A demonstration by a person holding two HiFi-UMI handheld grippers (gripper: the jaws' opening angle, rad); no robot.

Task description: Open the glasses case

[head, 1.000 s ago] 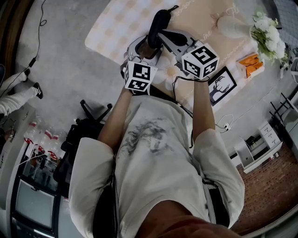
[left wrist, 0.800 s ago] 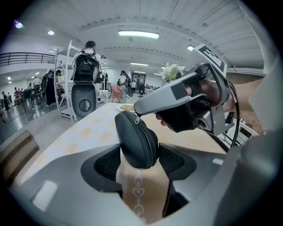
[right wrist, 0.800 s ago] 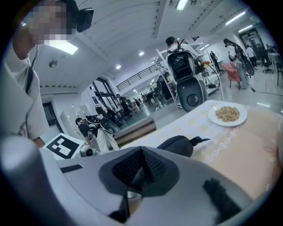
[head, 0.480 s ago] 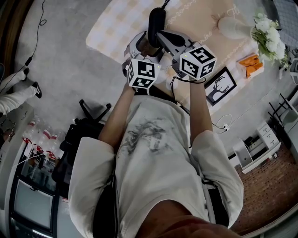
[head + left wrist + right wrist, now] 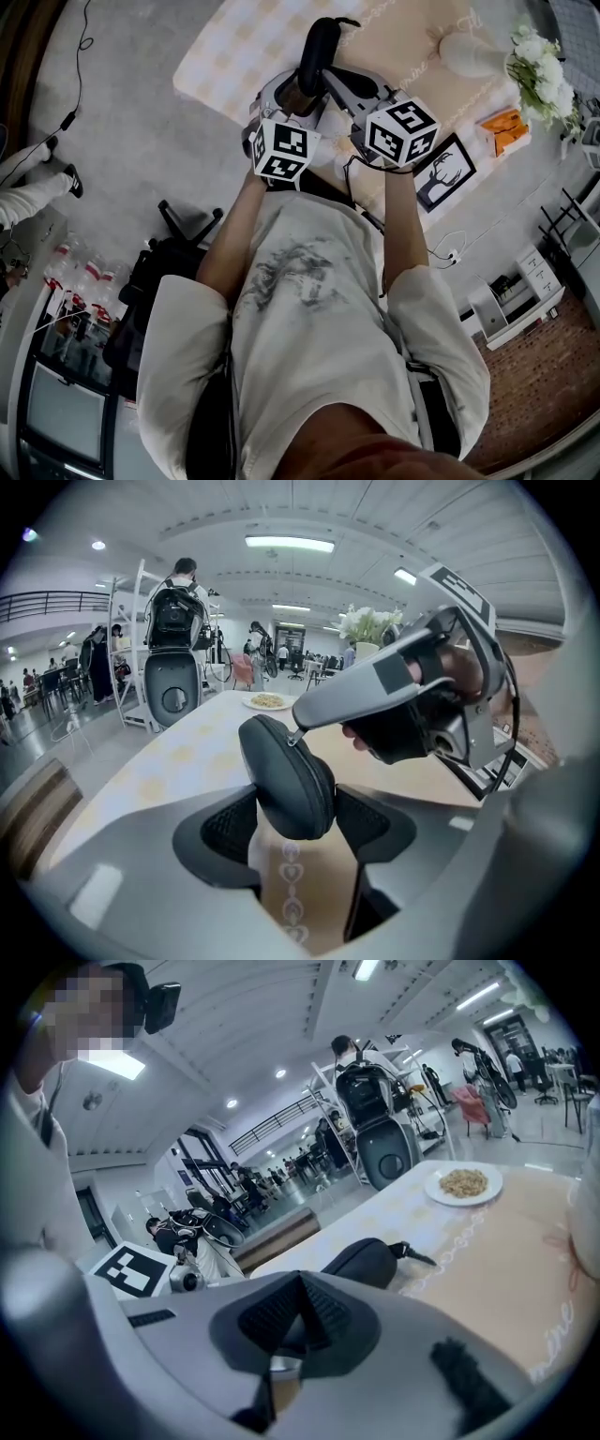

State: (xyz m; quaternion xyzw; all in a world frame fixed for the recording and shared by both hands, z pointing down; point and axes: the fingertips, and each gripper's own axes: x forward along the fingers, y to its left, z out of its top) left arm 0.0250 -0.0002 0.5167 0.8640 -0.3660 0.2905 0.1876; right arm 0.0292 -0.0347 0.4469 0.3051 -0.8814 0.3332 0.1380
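Observation:
A black zip-up glasses case (image 5: 317,52) stands on end above the table, its wrist strap (image 5: 347,20) trailing from the top. My left gripper (image 5: 298,94) is closing on the lower end. In the left gripper view its ribbed pads (image 5: 228,825) press both sides of the glasses case (image 5: 286,778). My right gripper (image 5: 330,75) comes in from the right, and its tip (image 5: 305,719) is shut on the small metal zipper pull (image 5: 293,734) at the case's seam. From the right gripper view the shut right gripper (image 5: 295,1321) stands in front of the glasses case (image 5: 361,1262), and the zip looks closed.
The table carries a peach cloth (image 5: 403,37), a white vase of flowers (image 5: 539,70), a framed deer picture (image 5: 445,173), an orange object (image 5: 506,127) and a plate of food (image 5: 464,1183). A black office chair (image 5: 178,244) stands on the floor behind me.
The case's upper end swung a little to the left, then back to the right. Both hands stayed in about the same place.

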